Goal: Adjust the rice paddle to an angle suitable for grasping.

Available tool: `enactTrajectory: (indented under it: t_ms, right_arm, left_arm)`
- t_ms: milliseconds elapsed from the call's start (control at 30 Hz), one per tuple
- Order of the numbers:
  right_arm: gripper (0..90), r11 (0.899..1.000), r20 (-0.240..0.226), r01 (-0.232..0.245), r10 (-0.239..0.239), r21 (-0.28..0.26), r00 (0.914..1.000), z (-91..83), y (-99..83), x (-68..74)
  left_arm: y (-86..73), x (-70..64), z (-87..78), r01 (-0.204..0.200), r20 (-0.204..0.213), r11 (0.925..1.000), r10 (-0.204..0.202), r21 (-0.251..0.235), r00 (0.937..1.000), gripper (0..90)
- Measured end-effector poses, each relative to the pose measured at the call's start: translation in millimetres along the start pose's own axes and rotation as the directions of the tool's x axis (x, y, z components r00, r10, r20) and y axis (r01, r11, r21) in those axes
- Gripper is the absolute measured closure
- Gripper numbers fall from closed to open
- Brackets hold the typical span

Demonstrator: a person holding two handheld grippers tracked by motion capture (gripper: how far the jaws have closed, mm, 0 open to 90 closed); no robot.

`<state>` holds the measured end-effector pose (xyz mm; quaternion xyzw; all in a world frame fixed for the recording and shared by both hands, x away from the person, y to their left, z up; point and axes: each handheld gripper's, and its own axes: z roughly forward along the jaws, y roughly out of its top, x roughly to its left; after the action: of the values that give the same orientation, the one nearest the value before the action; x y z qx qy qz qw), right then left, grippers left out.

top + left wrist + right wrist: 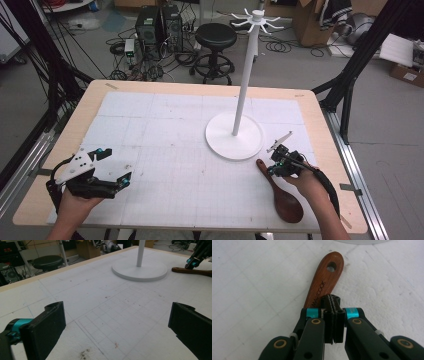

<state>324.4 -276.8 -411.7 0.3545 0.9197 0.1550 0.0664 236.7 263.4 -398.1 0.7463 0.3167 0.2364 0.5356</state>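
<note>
Right claw (332, 315): jaws pressed flat together with no gap and nothing between them, as the right gripper view shows. The clenched tips sit over the handle of the wooden spoon (323, 282), partway along its printed lettering; whether they touch the wood cannot be told. In the high view this claw (274, 167) is at the near right of the table (60, 132), held by the person's right hand (307, 182).

Wooden spoon (280, 192): lies flat on the white gridded mat (165, 130). The handle end, with a hanging hole, points toward the stand base (234, 136) and lies just beside its rim, not touching it. The bowl end points toward the near table edge.

Left claw (115, 327): jaws spread wide apart, released, nothing between them but bare mat. In the high view it (115, 167) is at the near left of the table, well apart from the spoon, held by the left hand (75, 200).

Stand: a white pole (246, 75) rises upright from the round base and carries a ring of hooks (257, 20) at the top.
</note>
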Motion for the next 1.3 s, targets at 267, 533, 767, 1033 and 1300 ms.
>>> enactTrajectory:
  t_ms: [267,533,767,1033,1300]
  right_arm:
    - [90.0,0.999,-0.038,0.047,-0.047,0.006,0.9982,2.0,8.5,14.9]
    - [90.0,0.991,-0.092,0.134,-0.132,0.014,0.9870,4.2,18.5,37.9]
    - [89.8,0.989,-0.095,0.146,-0.147,-0.015,0.9846,-1.4,17.8,41.6]
    - [70.3,0.987,-0.126,0.116,-0.130,-0.114,0.9835,-22.1,8.4,42.8]
    - [44.9,0.981,-0.101,0.119,-0.136,-0.155,0.9855,-33.5,-2.5,49.0]
  left_arm:
    - [0.1,0.0,0.6,-0.001,0.005,1.0000,0.001,-0.001,1.0000,1.7]
    - [0.0,0.3,0.1,-0.001,0.006,1.0000,0.001,-0.001,1.0000,1.7]
    - [-0.4,0.5,-0.8,0.001,0.006,1.0000,-0.001,-0.002,1.0000,1.7]
    - [-0.2,0.6,-0.9,-0.002,0.005,1.0000,0.002,-0.002,1.0000,1.7]
    - [-1.4,2.0,0.2,0.003,0.009,1.0000,-0.003,0.000,1.0000,1.7]
